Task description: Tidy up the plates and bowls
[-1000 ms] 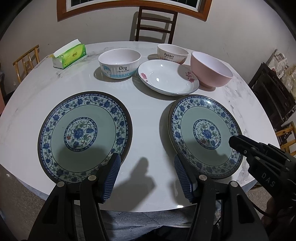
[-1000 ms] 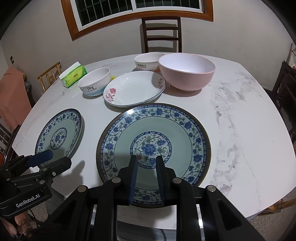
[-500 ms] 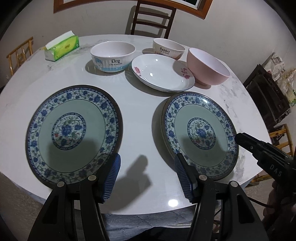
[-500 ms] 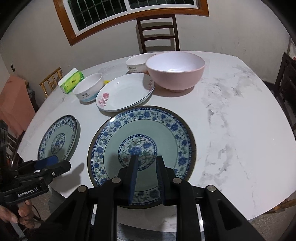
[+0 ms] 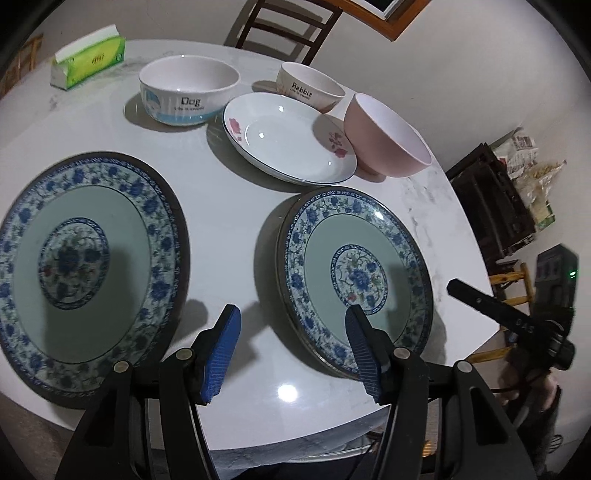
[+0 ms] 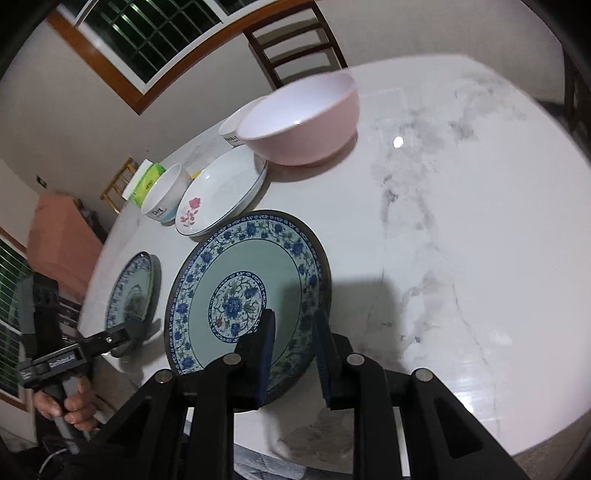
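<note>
Two blue-flowered plates lie side by side at the table's near edge, the left plate (image 5: 74, 258) and the right plate (image 5: 354, 273). Behind them stand a white plate with pink flowers (image 5: 288, 140), a "Dog" bowl (image 5: 188, 92), a "Rabbit" bowl (image 5: 310, 88) and a pink bowl (image 5: 384, 144). My left gripper (image 5: 291, 325) hangs over the bare table between the blue plates. Its jaws are wide and closing slightly with nothing between them. My right gripper (image 6: 294, 321) hovers over the near right rim of the right blue plate (image 6: 247, 291). Its narrow gap is opening and it grips nothing.
A green tissue box (image 5: 88, 59) sits at the far left of the round marble table (image 6: 461, 221). A wooden chair (image 5: 288, 22) stands behind the table and dark furniture (image 5: 491, 206) to its right. A person's hand (image 6: 74, 406) holds the left gripper's handle.
The right gripper has swung right, from the right plate's middle to its right rim, and its gap has widened a little. The left view has rolled; its right finger now overlaps the right plate.
</note>
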Available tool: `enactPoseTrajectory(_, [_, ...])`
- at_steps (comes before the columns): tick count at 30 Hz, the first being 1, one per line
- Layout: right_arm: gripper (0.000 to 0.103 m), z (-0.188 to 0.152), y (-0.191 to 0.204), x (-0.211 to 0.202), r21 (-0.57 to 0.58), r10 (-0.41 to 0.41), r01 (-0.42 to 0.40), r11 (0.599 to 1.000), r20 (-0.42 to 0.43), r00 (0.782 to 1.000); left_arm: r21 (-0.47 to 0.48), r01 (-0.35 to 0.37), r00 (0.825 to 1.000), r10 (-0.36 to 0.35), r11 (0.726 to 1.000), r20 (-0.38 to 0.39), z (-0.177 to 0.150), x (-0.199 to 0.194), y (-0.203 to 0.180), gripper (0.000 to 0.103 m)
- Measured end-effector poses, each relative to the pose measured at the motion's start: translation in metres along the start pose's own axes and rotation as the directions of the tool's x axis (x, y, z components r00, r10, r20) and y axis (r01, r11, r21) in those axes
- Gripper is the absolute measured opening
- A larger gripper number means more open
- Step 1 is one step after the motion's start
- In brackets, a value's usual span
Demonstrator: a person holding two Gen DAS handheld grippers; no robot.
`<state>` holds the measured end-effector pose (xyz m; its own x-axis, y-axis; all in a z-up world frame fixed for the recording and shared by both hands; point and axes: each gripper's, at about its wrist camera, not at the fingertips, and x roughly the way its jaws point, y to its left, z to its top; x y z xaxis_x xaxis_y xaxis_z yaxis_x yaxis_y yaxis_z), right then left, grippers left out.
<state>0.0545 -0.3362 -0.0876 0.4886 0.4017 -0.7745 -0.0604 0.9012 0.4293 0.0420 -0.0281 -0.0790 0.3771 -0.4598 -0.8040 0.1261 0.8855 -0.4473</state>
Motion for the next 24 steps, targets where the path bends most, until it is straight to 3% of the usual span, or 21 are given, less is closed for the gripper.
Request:
enactPoseTrajectory(6, [0.023, 0.003, -0.024, 0.017, 0.065, 0.071, -0.068, 0.996, -0.055, 0.996, -0.026, 0.059, 0.998, -0.059, 0.998, -0.027, 0.007, 0.012, 0.000, 0.052])
enactPoseTrajectory(15, [0.023, 0.007, -0.039, 0.038, 0.119, 0.165, -0.155, 0.981, -0.088, 0.982, -0.104, 0.086, 0.991, -0.095, 0.991, -0.089, 0.018, 0.034, 0.008, 0.042])
enactPoseTrajectory(24, [0.023, 0.013, -0.040, 0.049, 0.125, 0.191, -0.178, 0.976, -0.106, 0.976, -0.140, 0.091, 0.988, -0.107, 0.986, -0.111, 0.024, 0.044, 0.012, 0.031])
